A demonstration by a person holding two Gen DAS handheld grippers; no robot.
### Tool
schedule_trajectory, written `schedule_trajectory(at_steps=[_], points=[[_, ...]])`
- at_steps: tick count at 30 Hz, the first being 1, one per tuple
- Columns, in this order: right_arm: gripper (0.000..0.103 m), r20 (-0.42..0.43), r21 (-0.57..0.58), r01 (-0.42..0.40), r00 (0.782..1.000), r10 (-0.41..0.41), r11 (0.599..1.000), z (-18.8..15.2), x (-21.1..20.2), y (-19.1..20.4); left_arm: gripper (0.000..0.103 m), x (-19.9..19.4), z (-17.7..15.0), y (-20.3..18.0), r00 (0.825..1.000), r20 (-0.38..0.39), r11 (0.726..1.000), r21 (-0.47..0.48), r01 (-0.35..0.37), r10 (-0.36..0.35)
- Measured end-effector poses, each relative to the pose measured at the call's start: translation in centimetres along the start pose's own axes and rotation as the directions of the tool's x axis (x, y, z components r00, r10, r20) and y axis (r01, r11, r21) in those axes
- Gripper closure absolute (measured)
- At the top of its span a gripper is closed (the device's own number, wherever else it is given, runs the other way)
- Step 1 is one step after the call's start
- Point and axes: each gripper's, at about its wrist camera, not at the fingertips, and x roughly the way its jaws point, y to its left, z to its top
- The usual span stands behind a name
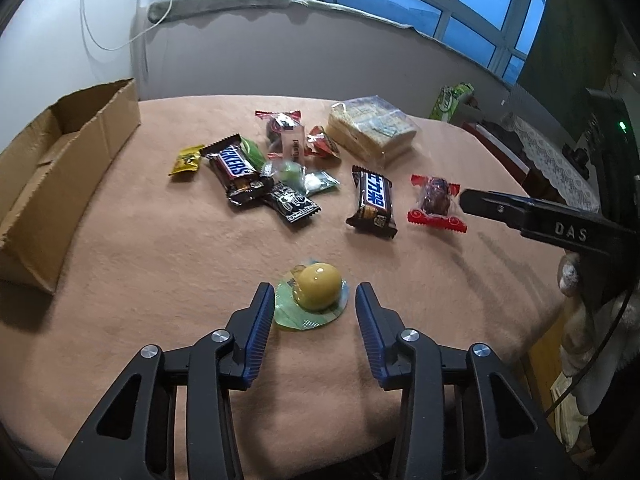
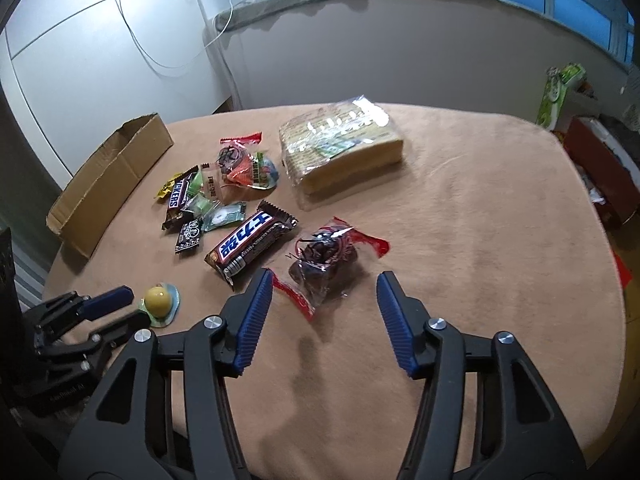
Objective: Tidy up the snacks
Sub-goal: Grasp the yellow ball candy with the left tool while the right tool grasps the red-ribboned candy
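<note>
A yellow jelly cup (image 1: pixel 318 292) lies on the pink table cover, between the blue pads of my left gripper (image 1: pixel 315 298), which stands open around it with gaps on both sides. From the right wrist view the same jelly cup (image 2: pixel 159 300) and left gripper (image 2: pixel 132 306) sit at lower left. My right gripper (image 2: pixel 325 280) is open over a red-edged clear packet of dark dried fruit (image 2: pixel 324 258); its pads do not touch it. The packet (image 1: pixel 436 204) also shows beside the right gripper's finger (image 1: pixel 504 210). A cardboard box (image 1: pixel 60 168) stands open at the left.
A pile of snacks lies mid-table: a Snickers bar (image 1: pixel 236 168), a second chocolate bar (image 1: pixel 374 202), small black, yellow and green packets. A wrapped stack of bread slices (image 2: pixel 340 148) sits behind. The table edge (image 2: pixel 618 280) drops off at right toward a red box (image 2: pixel 600 172).
</note>
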Motion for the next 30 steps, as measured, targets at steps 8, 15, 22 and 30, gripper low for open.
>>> schedule_trajectory(at_steps=[8, 15, 22, 30], points=[[0.046, -0.071, 0.022, -0.02, 0.997, 0.021, 1.0, 0.9, 3.1, 0.2, 0.063, 1.0, 0.2, 0.1, 1.0, -0.009, 1.0, 0.008, 0.011, -0.011], [0.046, -0.089, 0.039, -0.011, 0.996, 0.014, 0.999, 1.5, 4.8, 0.2, 0.064, 2.3, 0.4, -0.5, 1.0, -0.019, 0.999, 0.04, -0.013, 0.014], [0.046, -0.098, 0.04, -0.028, 0.995, 0.031, 0.999, 1.9, 5.1, 0.1, 0.071, 2.6, 0.4, -0.9, 0.999, 0.0, 0.997, 0.073, -0.034, 0.034], [0.045, -0.108, 0.083, -0.03, 0.993, 0.039, 0.996, 2.6, 5.9, -0.7, 0.072, 2.3, 0.2, -0.6, 1.0, 0.015, 0.998, 0.058, -0.017, 0.016]])
